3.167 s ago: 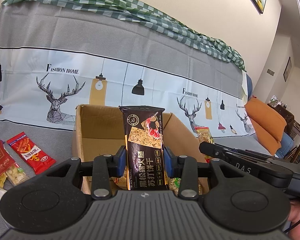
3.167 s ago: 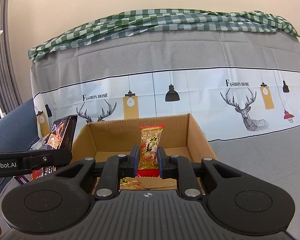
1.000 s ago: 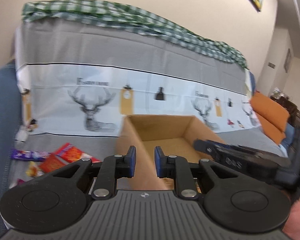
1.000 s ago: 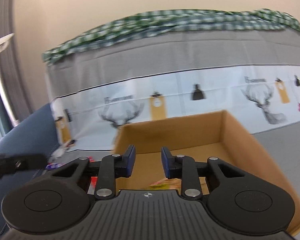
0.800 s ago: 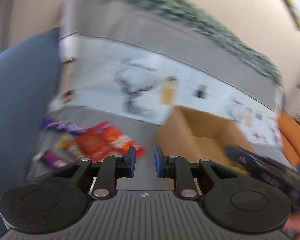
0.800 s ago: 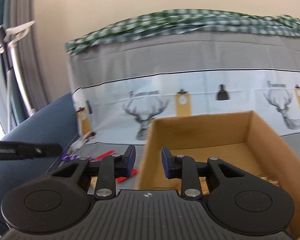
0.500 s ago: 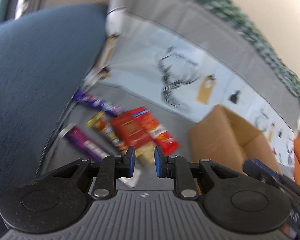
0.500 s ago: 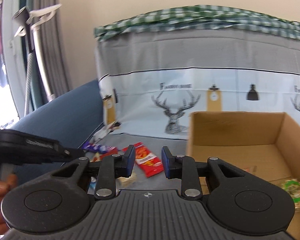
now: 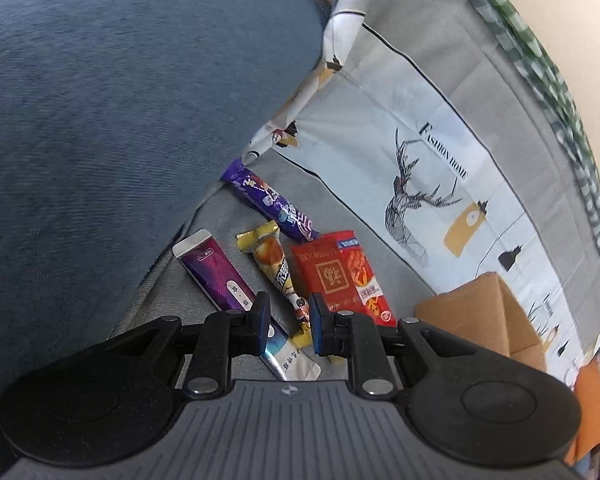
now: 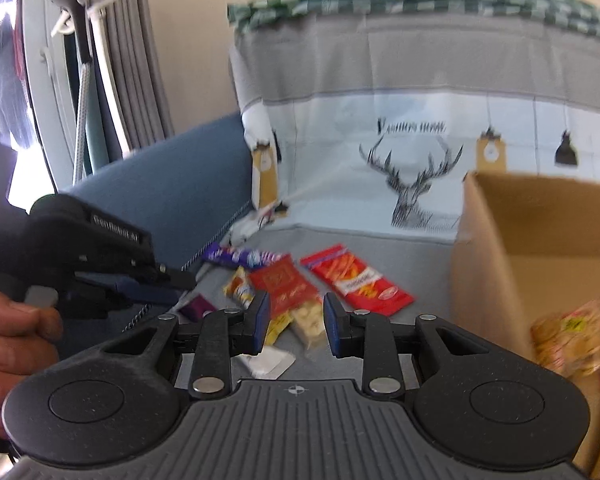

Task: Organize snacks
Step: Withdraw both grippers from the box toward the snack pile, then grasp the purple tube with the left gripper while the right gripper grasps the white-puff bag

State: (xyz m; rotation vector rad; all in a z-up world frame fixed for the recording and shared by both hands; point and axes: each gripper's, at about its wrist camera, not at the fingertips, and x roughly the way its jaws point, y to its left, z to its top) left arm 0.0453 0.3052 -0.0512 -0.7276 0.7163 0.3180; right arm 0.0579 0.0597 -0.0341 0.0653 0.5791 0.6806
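Several snack packets lie on the grey sofa cover left of a cardboard box (image 9: 484,312). In the left wrist view I see a purple bar (image 9: 268,204), a yellow packet (image 9: 274,264), a purple-and-white pouch (image 9: 224,280) and red packets (image 9: 340,276). My left gripper (image 9: 287,322) is open and empty, just above the yellow packet's lower end. My right gripper (image 10: 293,322) is open and empty, above a red packet (image 10: 286,286). Another red packet (image 10: 356,280) lies beside the box (image 10: 500,240), which holds snacks (image 10: 568,340). The left gripper also shows in the right wrist view (image 10: 168,280).
A blue sofa arm (image 9: 120,120) rises on the left, close to the packets. The deer-print cover (image 9: 420,184) hangs over the sofa back behind them. Curtains and a window (image 10: 60,80) are at the far left. An orange cushion (image 9: 588,412) lies beyond the box.
Both grippers let their snacks go into the box, opened, and swung left from the box to the loose packets. Both now point down at the pile.
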